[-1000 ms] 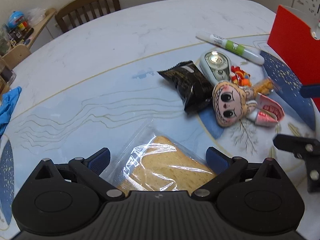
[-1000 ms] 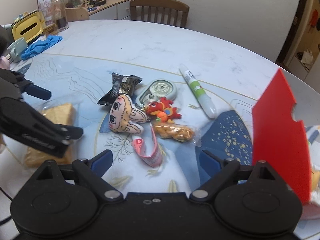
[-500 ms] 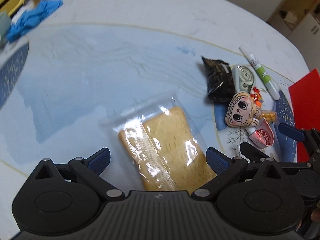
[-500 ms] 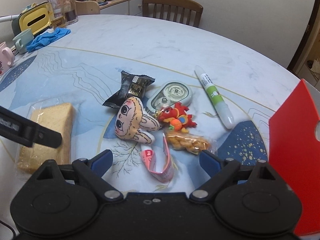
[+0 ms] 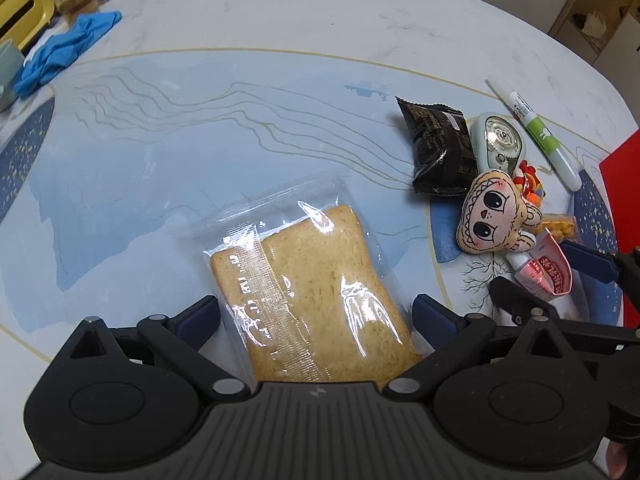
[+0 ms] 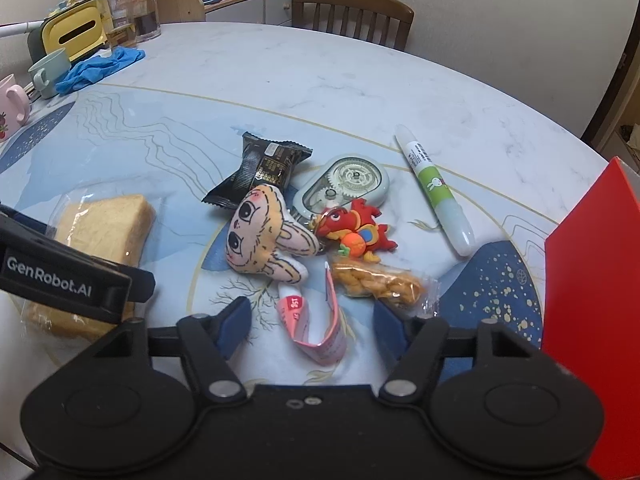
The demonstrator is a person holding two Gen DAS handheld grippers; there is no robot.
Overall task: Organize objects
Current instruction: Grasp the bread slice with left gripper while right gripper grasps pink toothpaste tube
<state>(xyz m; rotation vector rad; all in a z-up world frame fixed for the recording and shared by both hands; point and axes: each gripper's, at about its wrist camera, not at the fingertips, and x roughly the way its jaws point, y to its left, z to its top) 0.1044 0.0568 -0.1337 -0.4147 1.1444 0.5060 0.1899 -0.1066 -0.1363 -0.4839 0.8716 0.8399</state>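
My left gripper (image 5: 316,316) is open, its fingers either side of a slice of bread in a clear bag (image 5: 308,280), which lies on the table; the bread also shows in the right wrist view (image 6: 104,228). My right gripper (image 6: 310,316) is open around a pink tube (image 6: 316,320). Ahead of it lie a plush doll head (image 6: 268,236), a red dragon keychain (image 6: 356,232), a bag of orange snacks (image 6: 380,284), a black snack packet (image 6: 264,168), a correction tape (image 6: 348,184) and a green-and-white pen (image 6: 436,196).
A red box (image 6: 592,340) stands at the right. At the far left are a blue cloth (image 6: 100,68), mugs (image 6: 48,72), a yellow tissue box (image 6: 76,32) and jars. A wooden chair (image 6: 352,12) stands behind the round table (image 6: 320,80).
The left gripper has pulled back and swung left, so more of the bagged bread shows between its fingers. The right gripper has moved forward and down over the pink tube.
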